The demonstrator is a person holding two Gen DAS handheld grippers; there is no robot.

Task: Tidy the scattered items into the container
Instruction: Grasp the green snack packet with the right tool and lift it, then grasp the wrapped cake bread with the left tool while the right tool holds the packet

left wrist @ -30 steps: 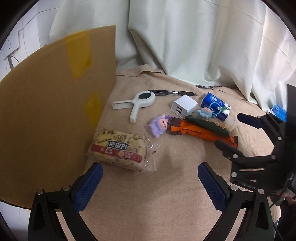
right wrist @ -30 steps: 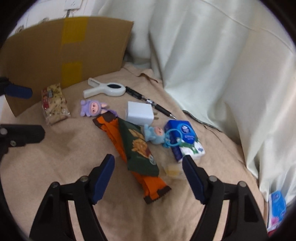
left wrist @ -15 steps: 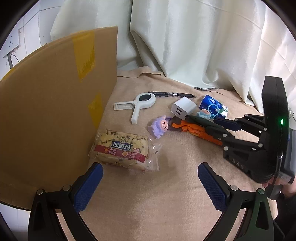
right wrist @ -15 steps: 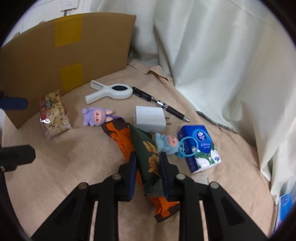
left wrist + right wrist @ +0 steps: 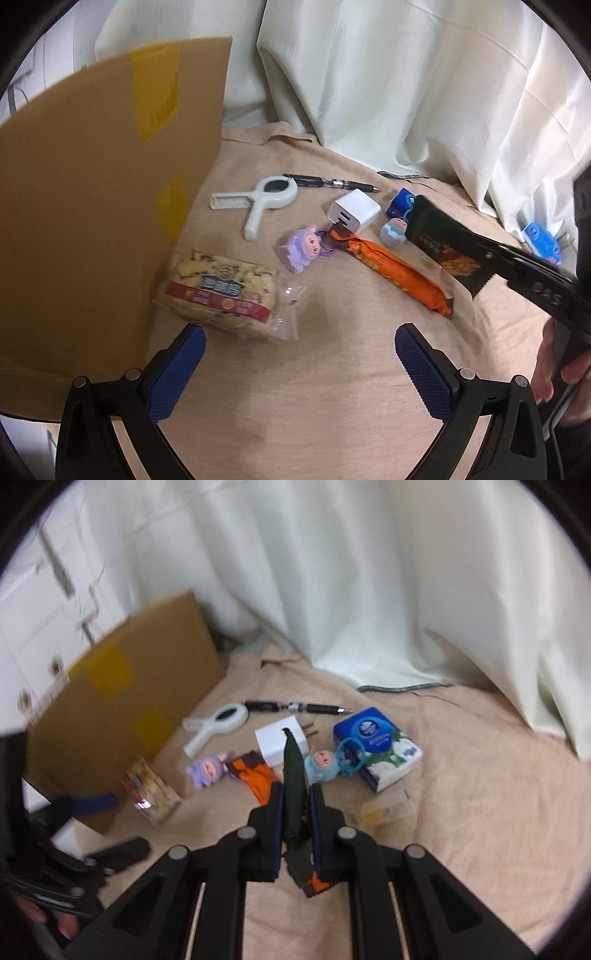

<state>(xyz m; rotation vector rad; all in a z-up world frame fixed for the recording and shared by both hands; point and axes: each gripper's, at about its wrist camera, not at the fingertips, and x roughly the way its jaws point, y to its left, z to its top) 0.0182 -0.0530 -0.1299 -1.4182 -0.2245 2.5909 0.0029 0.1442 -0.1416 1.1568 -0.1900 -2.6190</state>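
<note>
Half a second back the dark green snack packet (image 5: 439,243) lay on top of the orange one; now it has come up off the cloth, pinched between the right tongs (image 5: 295,805) and hanging in the air above the other things. Those tongs are clamped tight on the packet's middle, so it shows edge-on in the right wrist view. The orange packet (image 5: 391,271) stays flat on the beige-covered worktop (image 5: 332,387), one end just beside the white charger (image 5: 354,216). Around it lie the purple doll (image 5: 301,251), the small blue doll (image 5: 392,233), the blue tissue pack (image 5: 376,747), the white clip (image 5: 258,197) and the black pen (image 5: 328,182). The sachima cake in its clear wrapper (image 5: 221,291) sits close to the cardboard box (image 5: 92,206), which stands along the left side with yellow tape on its wall. The left tongs (image 5: 299,373) hang low over bare cloth with their blue pads spread wide apart and nothing between them. Part of a hand (image 5: 554,369) shows at the right edge behind the right tool.
</note>
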